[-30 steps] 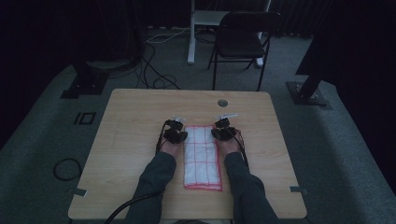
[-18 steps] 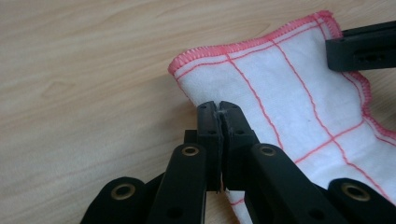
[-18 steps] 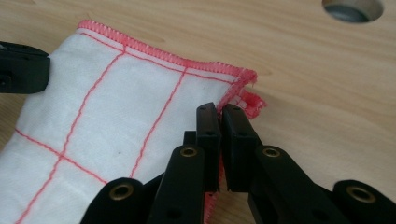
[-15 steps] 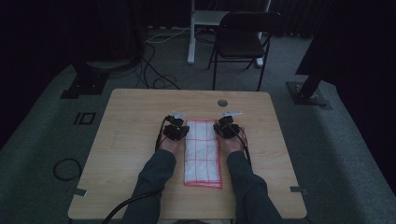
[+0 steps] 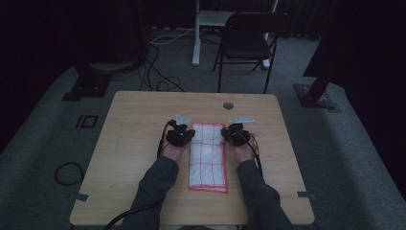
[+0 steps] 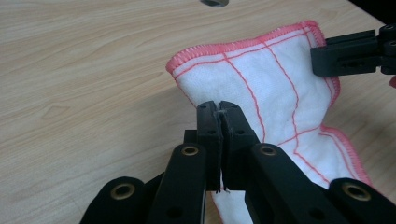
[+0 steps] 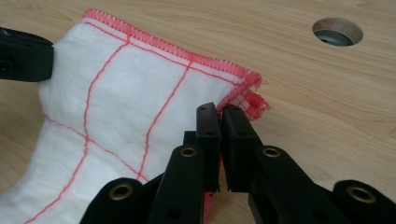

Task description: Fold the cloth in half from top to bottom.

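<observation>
While the high view takes in the whole tabletop (image 5: 143, 143), it leaves the jaw tips too small and dark to read. It shows a white cloth with a red grid (image 5: 208, 155) lying lengthwise near the middle of the tabletop, its near end flat, its far end between the two hand-held grippers. The left hand-held gripper (image 5: 181, 136) sits at the cloth's far left corner, the right hand-held gripper (image 5: 235, 134) at its far right corner. Sleeved forearms enter from the bottom edge. Past the tabletop: a dark folding chair (image 5: 249, 43) and cables on the grey floor (image 5: 335, 158).

The gripper views supply the contact detail. In the left gripper view, the left hand-held gripper (image 6: 219, 109) has its jaws closed, with a thin fold of cloth (image 6: 261, 84) pinched between them; the cloth's far edge is raised off the wood and bows. The other gripper's black jaw (image 6: 345, 53) clamps the far corner at the upper right of this view.

In the right gripper view, the right hand-held gripper (image 7: 218, 114) is closed on the red-stitched hem just beside the frayed corner of the cloth (image 7: 140, 107). A round hole in the tabletop (image 7: 337, 31) lies beyond, well apart from the cloth. The left one's jaw (image 7: 23, 56) grips the opposite edge.
</observation>
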{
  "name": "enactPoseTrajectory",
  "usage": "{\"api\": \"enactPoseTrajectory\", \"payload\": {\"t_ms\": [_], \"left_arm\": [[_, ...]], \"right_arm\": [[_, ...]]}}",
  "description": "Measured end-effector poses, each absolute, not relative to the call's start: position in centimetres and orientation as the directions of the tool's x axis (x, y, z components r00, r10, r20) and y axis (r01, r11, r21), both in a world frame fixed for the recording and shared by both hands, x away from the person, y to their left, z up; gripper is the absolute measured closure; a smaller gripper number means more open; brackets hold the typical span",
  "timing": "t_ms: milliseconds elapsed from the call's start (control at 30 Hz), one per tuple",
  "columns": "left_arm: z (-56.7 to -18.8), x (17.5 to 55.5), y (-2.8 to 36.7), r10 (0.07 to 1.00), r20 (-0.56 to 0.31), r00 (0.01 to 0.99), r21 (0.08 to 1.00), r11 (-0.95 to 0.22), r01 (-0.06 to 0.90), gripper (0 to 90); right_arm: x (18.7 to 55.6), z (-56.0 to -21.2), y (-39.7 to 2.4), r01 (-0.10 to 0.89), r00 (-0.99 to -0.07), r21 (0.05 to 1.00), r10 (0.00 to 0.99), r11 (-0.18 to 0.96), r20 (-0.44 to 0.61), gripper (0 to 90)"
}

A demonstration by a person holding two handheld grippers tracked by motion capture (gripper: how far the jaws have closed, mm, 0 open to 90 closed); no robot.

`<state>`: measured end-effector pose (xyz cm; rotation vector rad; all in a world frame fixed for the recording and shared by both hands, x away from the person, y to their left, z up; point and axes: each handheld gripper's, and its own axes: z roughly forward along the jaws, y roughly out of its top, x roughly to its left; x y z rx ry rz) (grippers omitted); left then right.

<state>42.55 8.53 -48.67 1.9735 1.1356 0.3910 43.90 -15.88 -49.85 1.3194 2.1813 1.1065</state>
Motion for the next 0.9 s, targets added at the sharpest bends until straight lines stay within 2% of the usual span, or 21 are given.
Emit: {"api": "enactPoseTrajectory", "payload": {"t_ms": [900], "left_arm": [[-46.7, 38.1, 9.8, 0.798, -0.141, 0.586, 0.827, -0.23, 0.513, 88.3]], "right_arm": [[40.0, -47.5, -16.6, 0.482, -0.562, 0.84, 0.823, 0.249, 0.078, 86.7]]}}
